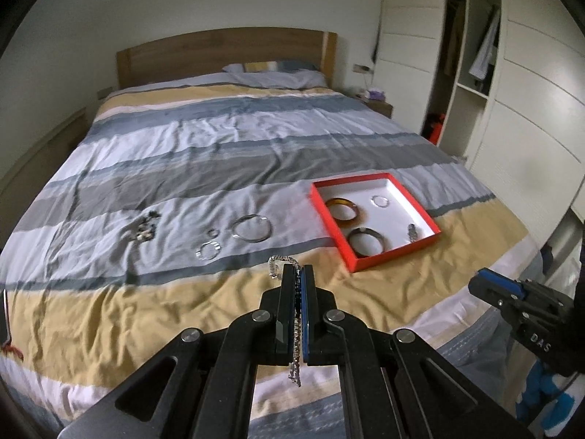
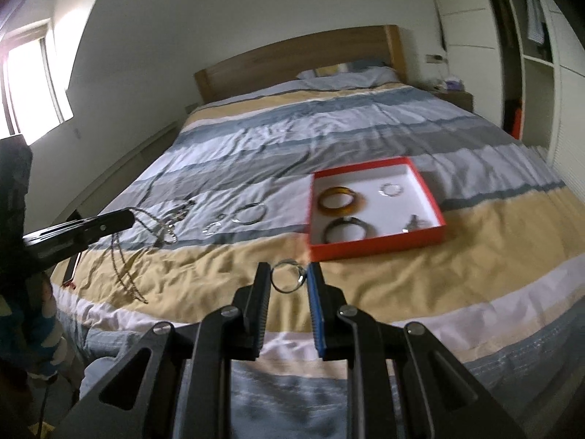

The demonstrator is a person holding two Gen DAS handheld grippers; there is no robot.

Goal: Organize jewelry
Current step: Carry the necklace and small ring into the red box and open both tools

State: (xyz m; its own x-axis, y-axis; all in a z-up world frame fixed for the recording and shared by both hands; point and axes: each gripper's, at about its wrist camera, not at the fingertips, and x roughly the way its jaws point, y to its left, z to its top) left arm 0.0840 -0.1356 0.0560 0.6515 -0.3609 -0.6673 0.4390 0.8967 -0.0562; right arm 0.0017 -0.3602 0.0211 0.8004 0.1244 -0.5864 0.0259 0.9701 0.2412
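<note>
both grippers are carrying jewelry toward the red tray (image 1: 393, 258). the left gripper (image 1: 297, 270) is clamped tight on a silver chain (image 1: 278, 265); the right gripper (image 2: 289, 274) pinches a small ring (image 2: 287, 281) between narrow jaws. the tray lies at 1 o'clock, already holding 2 bangles. next, i judge, each must clear the near rim before releasing; open bedspread (image 1: 182, 292) surrounds it.

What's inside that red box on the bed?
The red box holds an amber bangle, a dark bangle, a small silvery bracelet and a small metallic piece, too blurred to identify. Its near wall hides a strip of the floor.
</note>
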